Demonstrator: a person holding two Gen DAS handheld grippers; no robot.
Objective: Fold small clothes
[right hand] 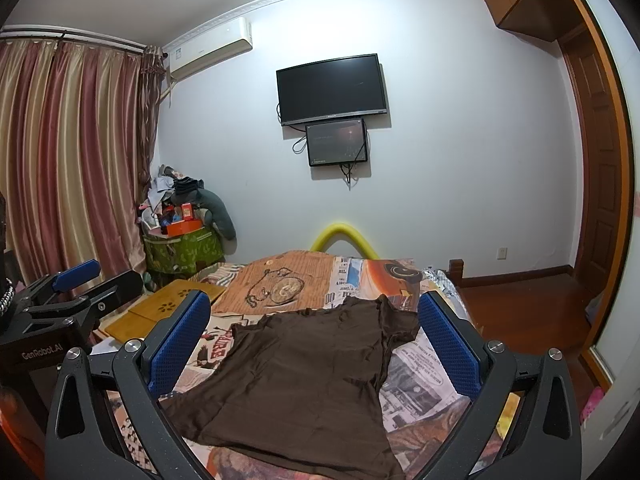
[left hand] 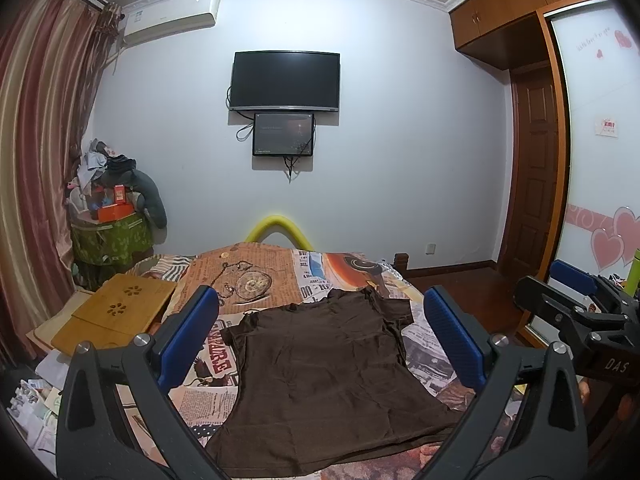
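A dark brown short-sleeved shirt (left hand: 320,376) lies spread flat on the bed, collar toward the far wall and hem toward me. My left gripper (left hand: 320,312) hovers above its near half, open, with blue pads wide apart and nothing between them. In the right wrist view the same shirt (right hand: 296,380) lies between the fingers of my right gripper (right hand: 314,316), also open and holding nothing. The right gripper (left hand: 576,312) shows at the right edge of the left wrist view. At the left edge of the right wrist view is the left gripper (right hand: 76,280).
The bed carries a newspaper-print cover (left hand: 256,280). A bamboo lap tray (left hand: 116,312) rests on its left side. Beyond stand a cluttered green basket (left hand: 108,236), curtains (left hand: 36,152), a wall TV (left hand: 286,80) and a wardrobe (left hand: 592,140) at right.
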